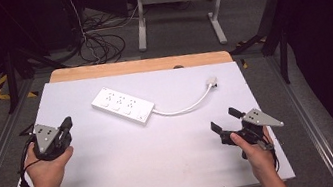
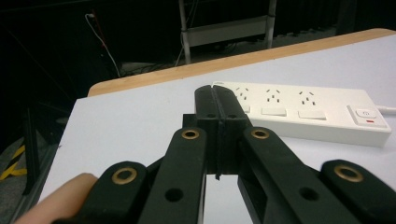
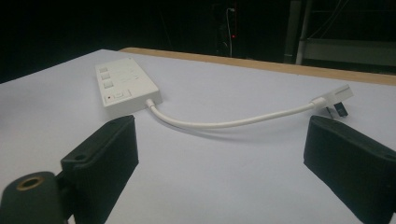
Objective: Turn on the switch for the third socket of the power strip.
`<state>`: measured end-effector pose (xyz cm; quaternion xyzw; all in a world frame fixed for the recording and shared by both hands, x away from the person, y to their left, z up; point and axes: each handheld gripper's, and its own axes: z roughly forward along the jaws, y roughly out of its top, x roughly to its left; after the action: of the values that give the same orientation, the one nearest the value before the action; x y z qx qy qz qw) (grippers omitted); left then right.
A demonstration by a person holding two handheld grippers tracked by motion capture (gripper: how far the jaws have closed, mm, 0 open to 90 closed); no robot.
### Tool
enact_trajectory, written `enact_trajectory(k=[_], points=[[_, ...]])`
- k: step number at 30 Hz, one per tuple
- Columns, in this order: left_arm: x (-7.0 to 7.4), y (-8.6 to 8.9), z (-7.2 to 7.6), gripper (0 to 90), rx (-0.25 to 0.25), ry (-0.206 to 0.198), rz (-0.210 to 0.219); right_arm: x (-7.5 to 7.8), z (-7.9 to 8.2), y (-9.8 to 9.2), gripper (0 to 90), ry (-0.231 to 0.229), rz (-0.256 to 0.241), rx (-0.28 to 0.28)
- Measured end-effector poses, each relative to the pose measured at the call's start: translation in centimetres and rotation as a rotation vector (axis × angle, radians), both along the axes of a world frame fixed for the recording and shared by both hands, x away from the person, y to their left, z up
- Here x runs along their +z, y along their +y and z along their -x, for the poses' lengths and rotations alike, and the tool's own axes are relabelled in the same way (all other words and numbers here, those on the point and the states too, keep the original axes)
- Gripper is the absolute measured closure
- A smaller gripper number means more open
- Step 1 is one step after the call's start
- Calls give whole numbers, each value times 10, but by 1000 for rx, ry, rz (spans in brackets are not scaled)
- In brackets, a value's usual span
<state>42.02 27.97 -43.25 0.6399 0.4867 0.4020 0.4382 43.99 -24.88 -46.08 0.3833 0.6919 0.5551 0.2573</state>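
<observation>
The left hand-held gripper (image 1: 65, 125) rests at the desk's (image 1: 130, 165) near left, jaws pressed together on nothing. The right hand-held gripper (image 1: 224, 119) sits near right, jaws spread wide. Between and beyond them lies a white power strip (image 1: 123, 105), its cord (image 1: 184, 107) curving to the plug (image 1: 211, 82).

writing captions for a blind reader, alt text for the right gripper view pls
The right gripper holds its two black jaws wide apart over a white table. Beyond them lies a white power strip, its short cord curving to a plug.
</observation>
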Motion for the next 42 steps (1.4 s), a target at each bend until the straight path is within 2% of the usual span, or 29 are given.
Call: enact_trajectory(k=[9,15,25,28,31,42], points=[[3,-8,-17,898,-8,7,-19,-1,-1,0,104,5,1,-2],[6,-13,-32,898,-19,8,-12,-1,-1,2,104,5,8,-3],[-3,-25,-54,898,-38,27,-7,-3,-3,4,104,11,22,-3],[-8,-27,-58,898,-42,42,-18,-2,-3,4,104,9,20,-2],[-12,-28,-61,898,-48,46,-11,-2,-3,4,104,10,24,-3],[-17,-31,-72,898,-61,45,-4,-3,-3,5,104,11,32,-1]])
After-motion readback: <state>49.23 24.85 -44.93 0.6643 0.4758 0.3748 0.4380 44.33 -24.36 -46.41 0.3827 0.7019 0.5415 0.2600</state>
